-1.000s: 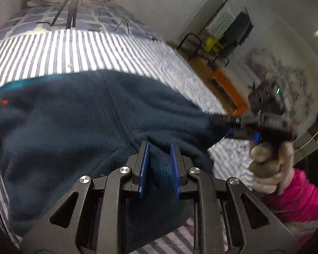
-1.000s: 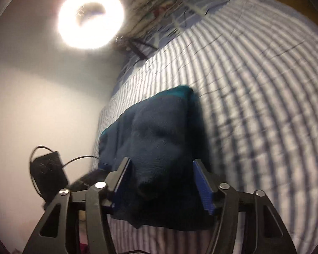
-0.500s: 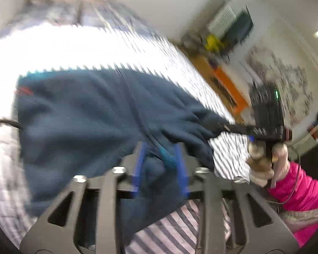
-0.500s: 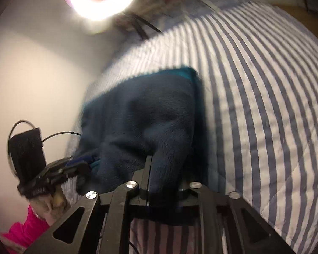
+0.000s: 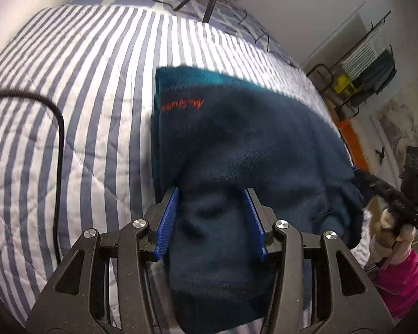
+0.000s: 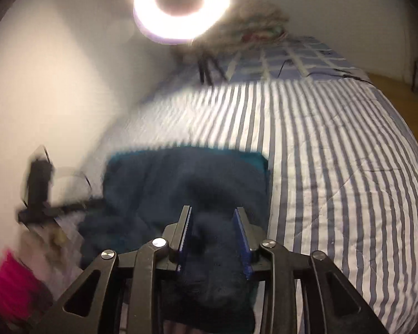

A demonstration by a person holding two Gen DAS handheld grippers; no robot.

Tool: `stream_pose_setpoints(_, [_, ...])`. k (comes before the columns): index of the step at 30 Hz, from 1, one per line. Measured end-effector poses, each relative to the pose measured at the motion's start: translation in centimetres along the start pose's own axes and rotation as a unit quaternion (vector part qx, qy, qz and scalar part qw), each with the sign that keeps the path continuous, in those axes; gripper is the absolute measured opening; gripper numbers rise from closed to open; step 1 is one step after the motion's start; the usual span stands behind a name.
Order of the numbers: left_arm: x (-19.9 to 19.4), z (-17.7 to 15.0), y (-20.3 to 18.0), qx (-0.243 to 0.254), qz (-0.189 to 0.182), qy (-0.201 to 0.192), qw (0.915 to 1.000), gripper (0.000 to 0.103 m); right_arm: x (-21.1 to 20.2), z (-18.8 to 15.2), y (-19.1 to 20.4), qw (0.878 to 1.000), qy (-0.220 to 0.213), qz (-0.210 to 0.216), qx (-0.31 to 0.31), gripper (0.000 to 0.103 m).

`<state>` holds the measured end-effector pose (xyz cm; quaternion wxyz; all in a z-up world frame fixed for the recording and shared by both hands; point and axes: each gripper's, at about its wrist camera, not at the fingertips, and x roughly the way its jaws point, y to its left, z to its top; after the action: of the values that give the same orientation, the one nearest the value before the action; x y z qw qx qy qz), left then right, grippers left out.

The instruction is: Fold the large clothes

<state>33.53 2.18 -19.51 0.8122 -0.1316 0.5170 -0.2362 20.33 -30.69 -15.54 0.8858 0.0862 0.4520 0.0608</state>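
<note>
Dark blue fleece [image 5: 250, 150] lies bunched on the striped bedspread [image 5: 78, 91], reaching out ahead of both sets of fingers. The left gripper [image 5: 211, 220] has just been opening, its fingers spread with fleece loose between them. The right gripper [image 6: 213, 236] has closed, pinching a fold of the fleece.
</note>
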Motion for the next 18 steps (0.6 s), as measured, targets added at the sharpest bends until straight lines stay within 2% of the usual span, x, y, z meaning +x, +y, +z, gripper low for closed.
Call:
stream_pose_setpoints(2, [0.1, -0.5, 0.0, 0.002, -0.001, 0.001, 1.0000, 0.049, 3.1, -2.1, -0.6, 0.998, 0.054, -0.006, 0.010, 0.030])
stream_pose_setpoints(4, [-0.4, -1.0, -0.2, -0.001, -0.002, 0.004, 1.0000, 0.049, 3.7, -3.3, -1.4, 0.999, 0.047, 0.004, 0.026, 0.029])
stream_pose_setpoints(7, [-2.1, -1.4, 1.1, -0.027, -0.006, 0.002, 0.9996, 0.050, 1.9, -2.4, -2.1, 0.998, 0.042, 0.026, 0.044, 0.030])
stream_pose_setpoints(9, [-3.9, -1.9, 2.7, -0.066, -0.027, -0.006, 0.9974, 0.055, 0.1, -2.1, -2.9, 0.997, 0.022, 0.044, 0.057, 0.042])
stream_pose_setpoints(10, [-4.6, -2.1, 3.6, -0.094, -0.046, -0.009, 0.9945, 0.068, -0.6, -2.1, -3.4, 0.997, 0.014, 0.048, 0.066, 0.059])
stream_pose_setpoints(11, [-5.0, -2.3, 4.2, -0.117, -0.065, -0.012, 0.9909, 0.076, -1.7, -2.3, -4.3, 0.995, -0.001, 0.060, 0.084, 0.072])
stream_pose_setpoints(13, [-5.6, -2.9, 5.9, -0.168, -0.111, -0.011, 0.9794, 0.077, -2.5, -2.6, -5.6, 0.990, -0.010, 0.080, 0.112, 0.079])
stream_pose_setpoints(16, [-4.8, -3.7, 8.6, -0.247, -0.153, 0.012, 0.9569, 0.077, -1.7, -3.2, -7.0, 0.987, 0.013, 0.091, 0.135, 0.083])
stream_pose_setpoints(18, [-4.3, -4.4, 9.7, -0.281, -0.183, 0.021, 0.9418, 0.077, -0.7, -3.9, -8.1, 0.981, 0.028, 0.109, 0.161, 0.083])
